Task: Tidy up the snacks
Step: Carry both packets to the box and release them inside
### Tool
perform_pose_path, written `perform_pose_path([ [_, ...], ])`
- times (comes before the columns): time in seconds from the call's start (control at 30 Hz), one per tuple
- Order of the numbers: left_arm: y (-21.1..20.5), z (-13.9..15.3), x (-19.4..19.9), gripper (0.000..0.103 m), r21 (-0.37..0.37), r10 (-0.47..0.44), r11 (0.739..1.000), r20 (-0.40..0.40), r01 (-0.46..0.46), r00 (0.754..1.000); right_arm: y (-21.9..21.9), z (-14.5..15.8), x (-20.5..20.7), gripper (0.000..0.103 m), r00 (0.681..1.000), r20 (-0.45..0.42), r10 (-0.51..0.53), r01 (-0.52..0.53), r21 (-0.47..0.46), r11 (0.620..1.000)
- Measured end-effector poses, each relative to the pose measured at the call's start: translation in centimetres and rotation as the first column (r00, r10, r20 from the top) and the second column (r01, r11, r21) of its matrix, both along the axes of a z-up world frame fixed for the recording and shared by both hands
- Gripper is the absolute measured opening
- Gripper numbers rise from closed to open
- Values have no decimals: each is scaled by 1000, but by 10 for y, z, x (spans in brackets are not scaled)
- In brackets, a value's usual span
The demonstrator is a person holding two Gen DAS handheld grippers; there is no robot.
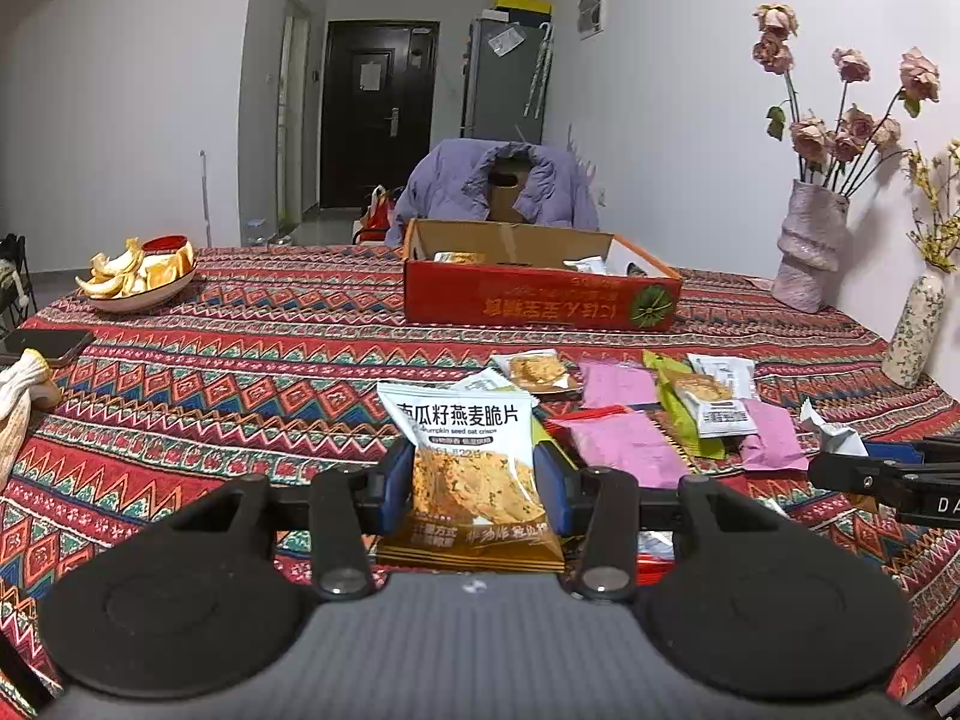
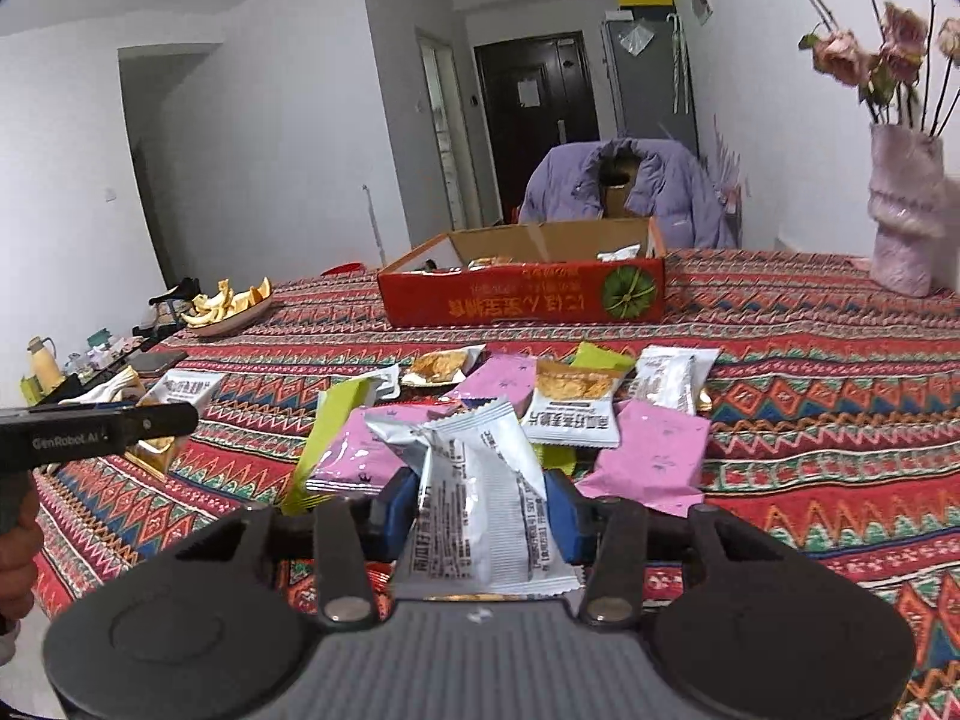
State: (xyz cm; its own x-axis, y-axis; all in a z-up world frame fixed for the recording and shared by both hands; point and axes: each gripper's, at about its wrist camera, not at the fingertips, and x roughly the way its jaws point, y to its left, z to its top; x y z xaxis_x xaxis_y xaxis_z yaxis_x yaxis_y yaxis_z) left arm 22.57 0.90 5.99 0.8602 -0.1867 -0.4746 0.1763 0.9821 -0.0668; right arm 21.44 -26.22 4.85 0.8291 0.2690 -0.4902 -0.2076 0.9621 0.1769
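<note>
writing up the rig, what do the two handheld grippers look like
Both the left gripper and right gripper have black linkage arms, round black discs, a grey ribbed body and blue finger pads. The left one's side reads "GenRobot.AI" in the right wrist view.

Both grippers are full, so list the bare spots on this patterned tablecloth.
Free: the cloth between the white bowl of orange peels and the red cardboard box, and the strip before the box. Also right of the snack pile, toward the pale textured vase. Crowded: the pink, green and white packets in the middle.
</note>
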Motion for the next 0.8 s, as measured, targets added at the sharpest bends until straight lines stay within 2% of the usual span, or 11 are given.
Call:
perform_pose_path([
  [0.2,1,12,18,45,-50,-39,998,-12,38,999,-10,10,8,45,1000,14,2,-2,35,999],
  [0.33,0,33,71,44,-150,-126,982,-46,118,991,-19,29,45,45,998,54,29,-35,96,995],
  [0.4,-5,46,103,44,-169,-162,974,-42,153,986,-22,43,75,45,997,71,30,-36,84,996],
  [0.6,-39,75,223,45,-118,-160,981,-40,155,986,-30,79,184,45,996,82,46,-48,25,999],
  [0.67,-51,80,264,45,-115,-165,981,-51,159,985,-30,83,229,45,997,60,48,-48,-11,999],
  [0.8,-80,75,356,45,-63,-133,990,-84,128,987,-30,81,329,45,998,-38,56,-56,4,998],
])
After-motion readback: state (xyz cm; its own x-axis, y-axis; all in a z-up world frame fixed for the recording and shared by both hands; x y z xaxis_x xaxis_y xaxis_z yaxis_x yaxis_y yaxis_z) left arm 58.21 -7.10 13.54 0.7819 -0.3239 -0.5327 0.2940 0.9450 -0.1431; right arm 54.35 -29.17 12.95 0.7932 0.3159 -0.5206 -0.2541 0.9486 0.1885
